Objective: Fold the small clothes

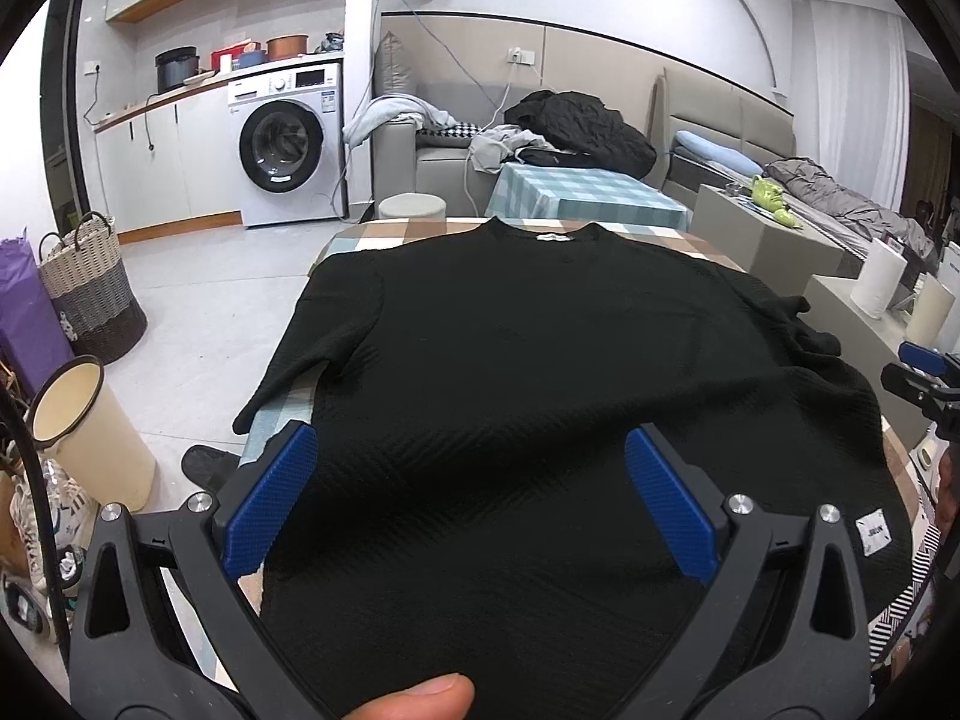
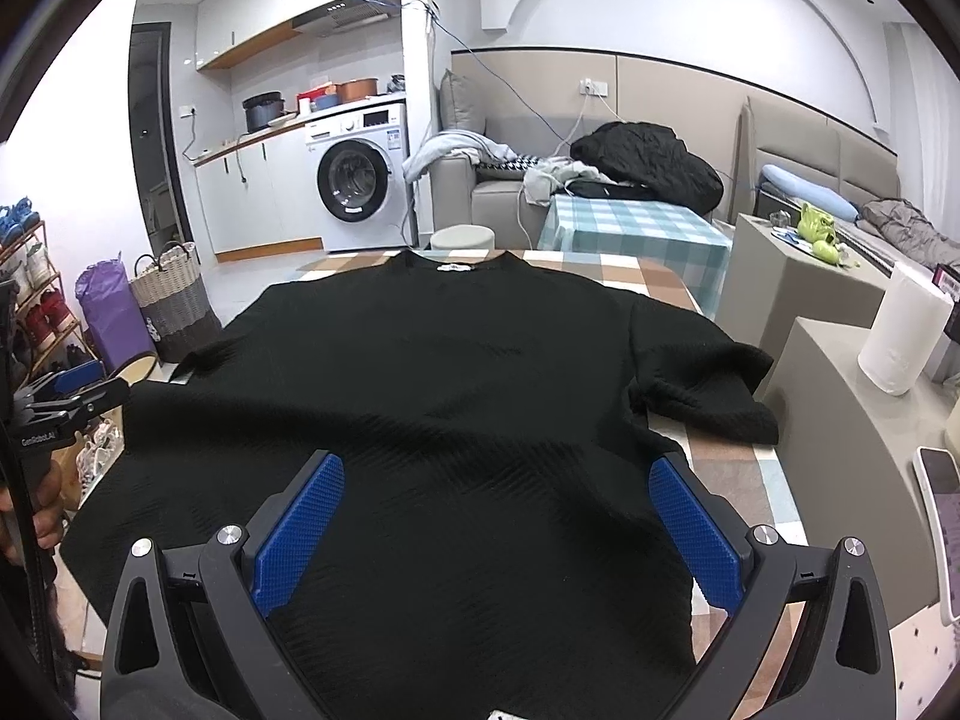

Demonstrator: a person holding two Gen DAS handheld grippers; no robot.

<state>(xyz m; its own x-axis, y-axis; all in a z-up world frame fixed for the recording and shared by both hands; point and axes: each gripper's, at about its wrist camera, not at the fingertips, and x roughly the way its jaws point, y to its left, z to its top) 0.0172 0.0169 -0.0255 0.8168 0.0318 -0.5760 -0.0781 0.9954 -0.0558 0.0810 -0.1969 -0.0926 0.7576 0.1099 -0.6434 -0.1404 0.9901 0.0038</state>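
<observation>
Left wrist view: the left tongs [image 1: 468, 501] are held spread wide above the hem end of a black top [image 1: 540, 348], nothing pinched between the blue pads [image 1: 273, 504]. The top is laid flat on the checked bench [image 1: 672, 240], its long axis running from 6 to 12 o'clock, collar at 12. One sleeve [image 1: 312, 354] is draped off the bench edge toward 9 o'clock. The right tongs [image 1: 924, 384] are glimpsed at 3 o'clock.

Right wrist view: the right tongs [image 2: 495, 531] are likewise spread and empty over the hem, the top [image 2: 456, 372] stretching away toward 12 o'clock. The other sleeve [image 2: 702, 390] is seen bunched at 2 o'clock, nearer this hand. The left tongs [image 2: 72, 396] appear at 9 o'clock. The hem is judged to lie equally close to both tongs; each sleeve is probably best taken by the hand on its own side.
</observation>
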